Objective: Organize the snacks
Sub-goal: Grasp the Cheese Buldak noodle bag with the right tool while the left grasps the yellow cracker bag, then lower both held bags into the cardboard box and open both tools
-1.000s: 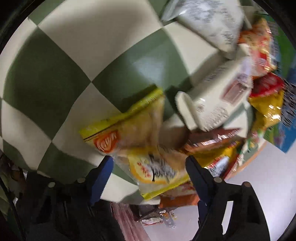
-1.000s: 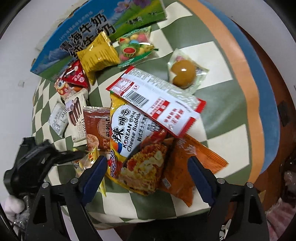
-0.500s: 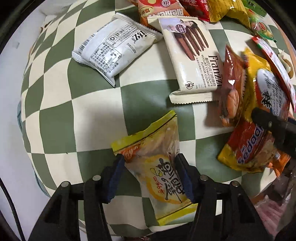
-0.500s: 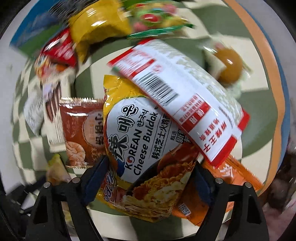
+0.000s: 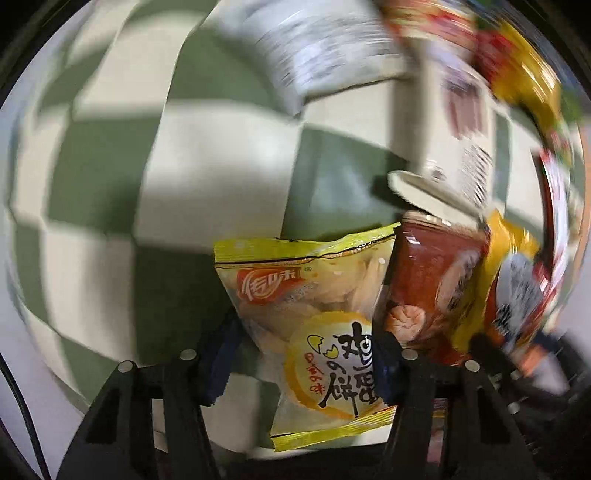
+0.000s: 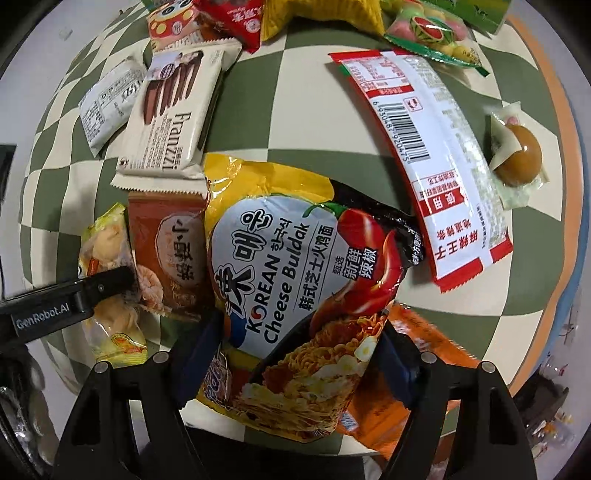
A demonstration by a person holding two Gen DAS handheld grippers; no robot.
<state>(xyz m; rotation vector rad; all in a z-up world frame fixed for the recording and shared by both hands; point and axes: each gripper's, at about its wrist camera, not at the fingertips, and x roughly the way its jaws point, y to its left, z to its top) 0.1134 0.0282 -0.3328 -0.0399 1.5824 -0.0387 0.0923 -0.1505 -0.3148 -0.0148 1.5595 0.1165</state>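
Observation:
My left gripper (image 5: 306, 354) is shut on a yellow egg-biscuit packet (image 5: 314, 306), its pads pressing both sides; this packet (image 6: 110, 288) and a left gripper finger (image 6: 107, 280) also show in the right wrist view. My right gripper (image 6: 299, 343) straddles the yellow Korean Cheese Buldak noodle packet (image 6: 295, 280), pads against its sides. A brown shrimp snack packet (image 6: 170, 251) lies between the two packets, seen too in the left wrist view (image 5: 428, 280).
On the green-and-white checked tablecloth (image 6: 303, 110) lie a Franzzi wafer packet (image 6: 173, 114), a white sachet (image 6: 107, 99), a long red-and-white packet (image 6: 432, 147), a wrapped braised egg (image 6: 517, 155), an orange packet (image 6: 417, 350) and candy bags (image 6: 428, 33) at the back.
My left gripper has closed tighter on the egg-biscuit packet and swung, blurring its view. My right gripper has moved lower over the noodle packet and its jaws have narrowed onto it.

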